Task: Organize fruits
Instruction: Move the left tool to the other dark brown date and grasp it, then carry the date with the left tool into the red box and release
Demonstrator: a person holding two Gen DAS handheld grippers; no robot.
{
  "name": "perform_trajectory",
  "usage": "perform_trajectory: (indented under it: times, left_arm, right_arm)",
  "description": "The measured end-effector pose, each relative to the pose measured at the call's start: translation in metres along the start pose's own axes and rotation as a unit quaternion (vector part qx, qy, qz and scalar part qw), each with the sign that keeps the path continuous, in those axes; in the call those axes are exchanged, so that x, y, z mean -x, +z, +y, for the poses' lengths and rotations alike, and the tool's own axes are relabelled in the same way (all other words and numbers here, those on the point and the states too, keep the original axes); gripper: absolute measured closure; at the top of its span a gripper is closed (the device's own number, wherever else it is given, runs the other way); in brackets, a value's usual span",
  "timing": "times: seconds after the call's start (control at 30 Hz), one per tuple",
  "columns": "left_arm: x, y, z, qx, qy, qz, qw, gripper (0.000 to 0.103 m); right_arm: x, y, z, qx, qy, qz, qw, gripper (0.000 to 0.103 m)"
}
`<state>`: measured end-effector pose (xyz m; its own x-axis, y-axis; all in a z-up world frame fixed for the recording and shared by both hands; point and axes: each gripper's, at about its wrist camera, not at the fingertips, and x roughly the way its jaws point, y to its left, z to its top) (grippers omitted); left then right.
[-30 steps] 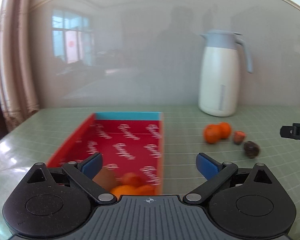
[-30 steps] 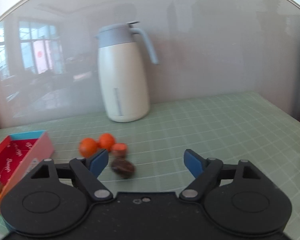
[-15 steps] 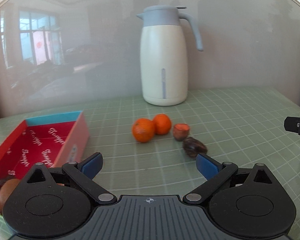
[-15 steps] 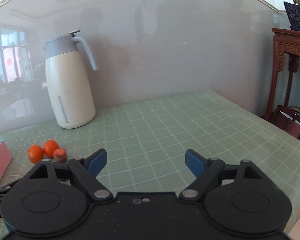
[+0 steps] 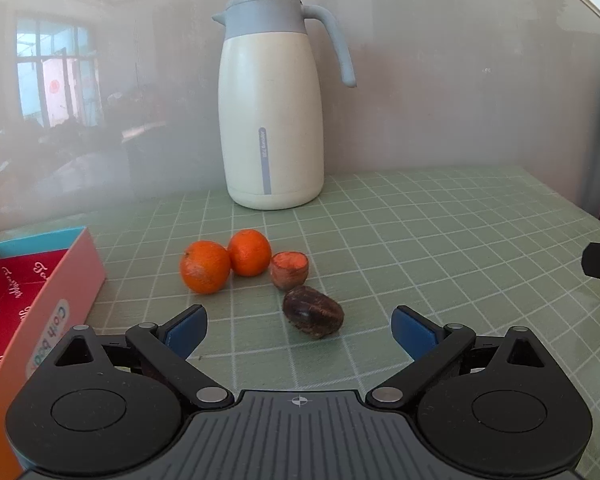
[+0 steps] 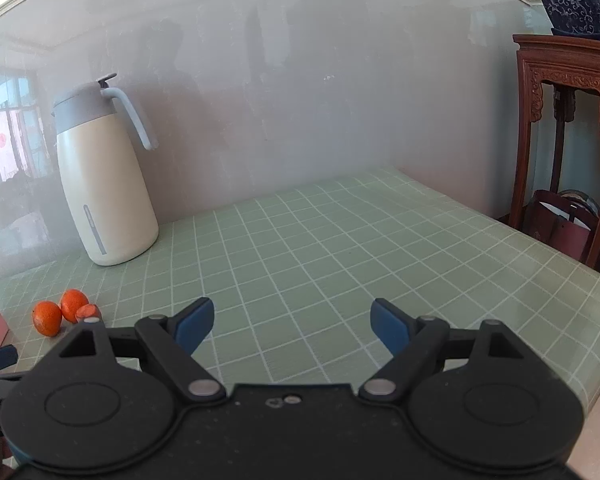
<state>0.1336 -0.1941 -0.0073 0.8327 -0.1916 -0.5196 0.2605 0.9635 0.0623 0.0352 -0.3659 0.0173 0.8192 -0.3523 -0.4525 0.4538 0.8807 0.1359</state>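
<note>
The table (image 5: 440, 240) carried a cream jug (image 5: 271, 120) at the wall. The red box (image 5: 52, 300) lay at its left edge. Both the left gripper (image 5: 299, 326) and right gripper (image 6: 292, 322) stood wide and empty. Two oranges (image 5: 224, 264) touched each other between jug and left gripper, beside a cut fruit (image 5: 289, 270) and a dark brown fruit (image 5: 313, 311).

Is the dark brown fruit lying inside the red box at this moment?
No, the dark brown fruit lies on the table, outside the red box.
</note>
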Motion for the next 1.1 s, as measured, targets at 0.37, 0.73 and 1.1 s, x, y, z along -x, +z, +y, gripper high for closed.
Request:
perform_trajectory:
  times: [0.37,0.73,1.1]
  left_arm:
    - [-0.031,0.007,-0.009,0.018,0.006,0.029,0.9994,0.022]
    - [-0.042,0.002,-0.003,0.055,-0.019,0.045,0.9973,0.065]
    - [-0.028,0.000,0.008,0.050,-0.012,0.031,0.9982,0.066]
  right_arm:
    - [0.000,0.002,-0.009,-0.012,0.006,0.003,1.000,0.017]
    - [0.002,0.003,-0.010,-0.019,0.012,0.001,1.000,0.017]
    - [0.004,0.003,-0.010,-0.016,0.013,0.001,1.000,0.017]
